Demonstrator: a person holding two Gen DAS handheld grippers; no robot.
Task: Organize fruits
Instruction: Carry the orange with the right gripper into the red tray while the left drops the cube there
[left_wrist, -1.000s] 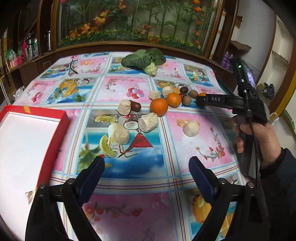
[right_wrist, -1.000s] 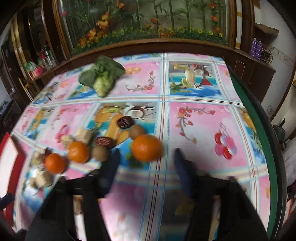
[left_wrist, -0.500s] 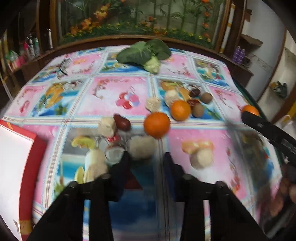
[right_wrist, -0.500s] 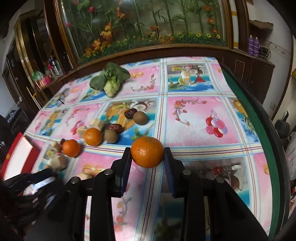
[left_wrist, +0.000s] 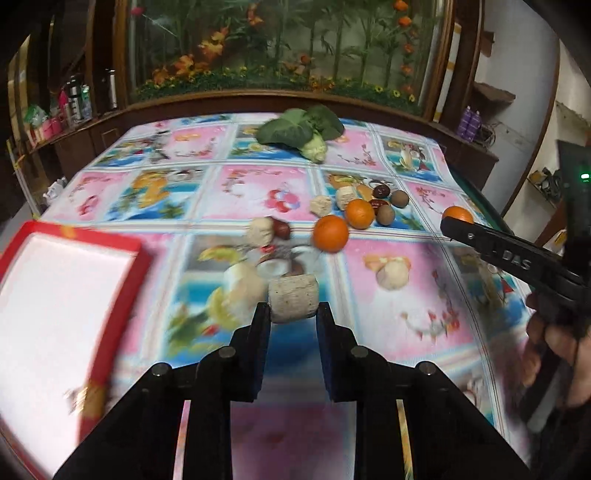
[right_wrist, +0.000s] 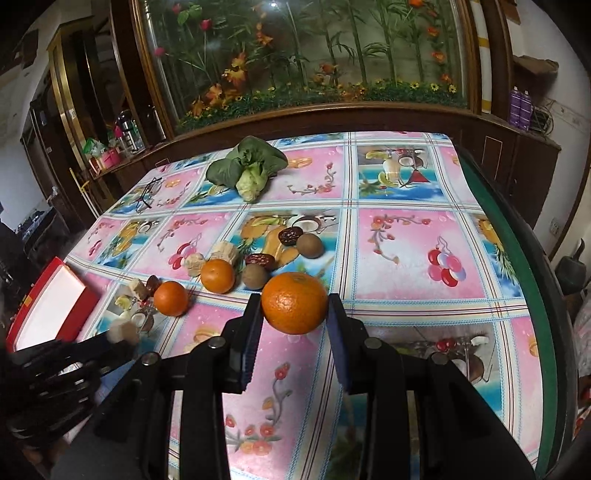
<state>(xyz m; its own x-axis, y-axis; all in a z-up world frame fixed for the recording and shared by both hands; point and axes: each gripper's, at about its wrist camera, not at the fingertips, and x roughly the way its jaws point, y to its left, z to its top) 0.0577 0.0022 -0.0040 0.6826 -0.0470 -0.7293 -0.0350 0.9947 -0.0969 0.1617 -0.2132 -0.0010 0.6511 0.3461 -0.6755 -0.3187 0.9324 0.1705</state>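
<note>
Left gripper (left_wrist: 291, 314) angled down over the tablecloth (left_wrist: 406, 317), clamped on a pale cylindrical chunk (left_wrist: 293, 300); a second ago its jaws were wide and empty. Right gripper (right_wrist: 293, 314) likewise tilted, now pinching an orange (right_wrist: 294, 302), lifted off the cloth. Red tray (left_wrist: 122, 295) sits left.

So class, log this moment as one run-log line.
left gripper: shut on pale cylindrical chunk | right gripper: shut on round orange | red-rimmed white tray: empty
</note>
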